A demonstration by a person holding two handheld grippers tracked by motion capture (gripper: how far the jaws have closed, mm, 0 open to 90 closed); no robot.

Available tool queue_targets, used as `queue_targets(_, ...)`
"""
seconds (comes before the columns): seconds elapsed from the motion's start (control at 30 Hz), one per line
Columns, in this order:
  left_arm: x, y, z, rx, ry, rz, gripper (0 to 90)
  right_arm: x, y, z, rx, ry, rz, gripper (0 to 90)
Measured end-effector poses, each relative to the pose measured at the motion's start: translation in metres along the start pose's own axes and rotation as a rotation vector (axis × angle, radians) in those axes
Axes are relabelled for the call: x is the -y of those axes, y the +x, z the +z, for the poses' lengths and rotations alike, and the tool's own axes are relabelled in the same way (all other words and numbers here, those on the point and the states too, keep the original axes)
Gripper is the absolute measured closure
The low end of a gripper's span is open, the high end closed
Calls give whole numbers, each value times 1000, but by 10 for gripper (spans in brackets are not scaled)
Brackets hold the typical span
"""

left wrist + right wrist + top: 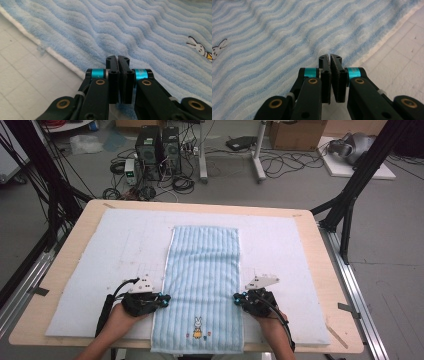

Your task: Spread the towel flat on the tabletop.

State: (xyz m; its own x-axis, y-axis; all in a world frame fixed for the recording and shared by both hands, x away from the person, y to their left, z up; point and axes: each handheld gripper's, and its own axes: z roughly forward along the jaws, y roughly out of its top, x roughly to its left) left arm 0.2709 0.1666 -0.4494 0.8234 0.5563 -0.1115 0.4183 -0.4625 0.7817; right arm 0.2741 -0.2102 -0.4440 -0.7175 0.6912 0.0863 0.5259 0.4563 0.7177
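- Towel (203, 285), blue and stripy, lies flat on the white mat (100, 270) on the table (65, 255), with one end at the near edge.
- No words can be read, just a small bunny picture (197, 327).
- Left claw (165, 299) is pressed together at the towel's left edge.
- Right claw (237, 298) is pressed together at the right edge.
- I cannot tell if either one pinches cloth.

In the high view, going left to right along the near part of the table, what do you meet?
Left gripper → rabbit picture on the blue striped towel → right gripper, all over the white mat on the wooden table.
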Motion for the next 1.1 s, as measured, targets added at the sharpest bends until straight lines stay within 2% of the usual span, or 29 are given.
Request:
queue_targets(0.27, 6, -10, -8, 49, 13, 13, 867, 9, 13, -13, -21, 31, -40, 870)
queue_targets(0.33, 6, -12, -9, 64, 17, 3, 859, 11, 17, -15, -19, 42, -49, 869)
queue_targets(0.4, 6, -12, -11, 74, 3, -10, 798, 11, 19, -18, -13, 48, -61, 850)
queue_targets(0.47, 3, -7, -12, 41, -34, -43, 633, 9, 19, -19, 8, 22, -42, 714)
queue_targets(0.5, 1, -5, -13, 27, -46, -48, 589, 8, 17, -19, 8, -6, -17, 686)
queue_targets(0.57, -4, 3, -13, -4, -85, -72, 546, 4, 14, -16, 15, -30, -1, 645)
queue_targets(0.67, -14, 19, -12, -46, -115, -91, 541, -4, 12, -6, 8, -43, 5, 634)
queue_targets(0.8, -30, 48, -1, -92, -125, -148, 529, -14, 7, 8, 44, -47, -6, 592)
queue_targets(0.87, -34, 63, 8, -117, -131, -183, 531, -18, 1, 12, 53, -58, 8, 585)
queue_targets(0.9, -38, 71, 14, -151, -105, -177, 536, -19, -1, 12, 60, -67, 9, 584)
queue_targets(0.93, -40, 76, 17, -166, -95, -171, 547, -20, -3, 13, 65, -69, 15, 581)
queue_targets(1.0, -44, 87, 25, -198, -106, -204, 573, -20, -5, 13, 74, -71, 12, 578)
queue_targets(1.1, -48, 99, 36, -239, -122, -233, 616, -19, -6, 13, 80, -71, 6, 573)
